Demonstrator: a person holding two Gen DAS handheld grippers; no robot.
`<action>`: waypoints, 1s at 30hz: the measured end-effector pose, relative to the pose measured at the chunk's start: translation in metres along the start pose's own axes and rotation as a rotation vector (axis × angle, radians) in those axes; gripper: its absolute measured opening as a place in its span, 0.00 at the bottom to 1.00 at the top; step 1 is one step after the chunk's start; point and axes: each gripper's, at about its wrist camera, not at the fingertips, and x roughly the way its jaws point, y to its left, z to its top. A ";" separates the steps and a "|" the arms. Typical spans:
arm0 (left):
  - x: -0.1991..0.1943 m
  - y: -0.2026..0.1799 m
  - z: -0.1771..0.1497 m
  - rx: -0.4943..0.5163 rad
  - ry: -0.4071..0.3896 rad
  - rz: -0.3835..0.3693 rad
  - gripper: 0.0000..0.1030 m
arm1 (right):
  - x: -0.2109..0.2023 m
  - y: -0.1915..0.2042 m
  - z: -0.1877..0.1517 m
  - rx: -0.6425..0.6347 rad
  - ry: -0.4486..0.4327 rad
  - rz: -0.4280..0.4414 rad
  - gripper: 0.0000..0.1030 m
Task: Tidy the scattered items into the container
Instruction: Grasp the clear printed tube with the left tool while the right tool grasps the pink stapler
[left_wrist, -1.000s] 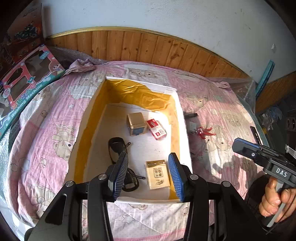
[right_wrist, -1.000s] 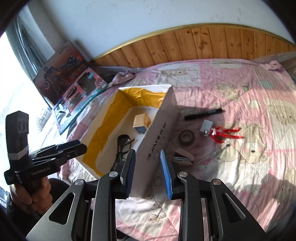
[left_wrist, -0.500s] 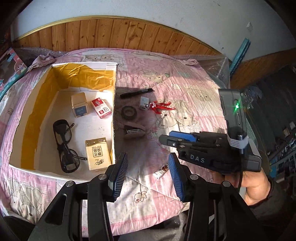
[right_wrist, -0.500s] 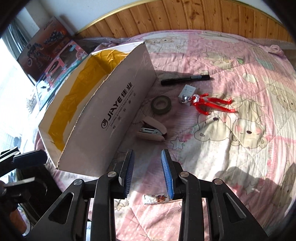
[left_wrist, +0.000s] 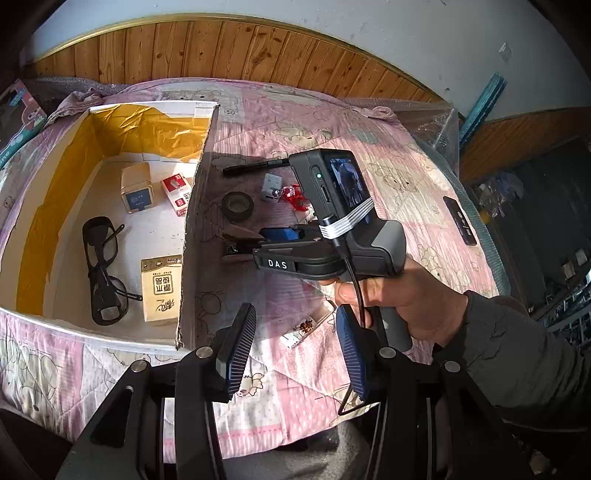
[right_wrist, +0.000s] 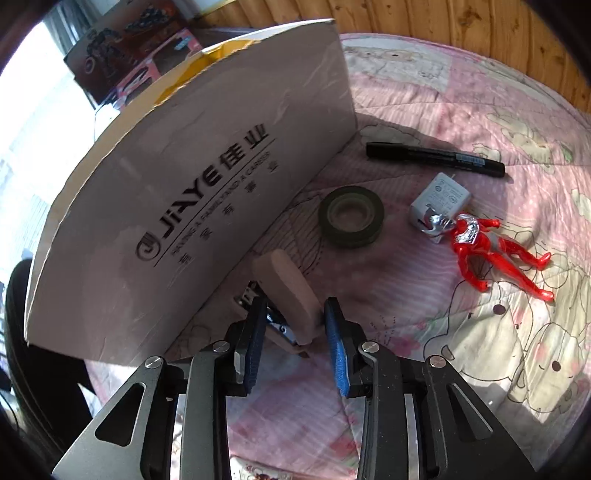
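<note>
Inside the box (left_wrist: 192, 206) lie four items; outside on the bed (right_wrist: 480, 332) five. Right gripper (right_wrist: 295, 332), jaws open, straddles one stapler (right_wrist: 291, 295); left gripper (left_wrist: 295, 347) open, empty.

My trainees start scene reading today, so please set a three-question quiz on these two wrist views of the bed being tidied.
1. True or false: the glasses lie inside the cardboard box.
2. Which item sits between the fingers of the right gripper? A) tape roll B) stapler C) marker
3. Fill in: the red toy figure's head rests against the white ____.

Key: 1 true; 2 B, jaws open around it, not yet closed; 3 charger.
</note>
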 end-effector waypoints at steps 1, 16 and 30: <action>0.002 0.002 0.000 -0.006 0.003 -0.001 0.46 | -0.003 0.008 -0.003 -0.038 0.008 0.025 0.30; 0.032 -0.005 -0.017 0.023 0.069 -0.017 0.46 | 0.014 0.005 0.001 -0.013 -0.004 -0.015 0.25; 0.160 -0.028 -0.036 0.269 0.141 0.038 0.31 | -0.080 -0.077 -0.053 0.405 -0.032 -0.216 0.25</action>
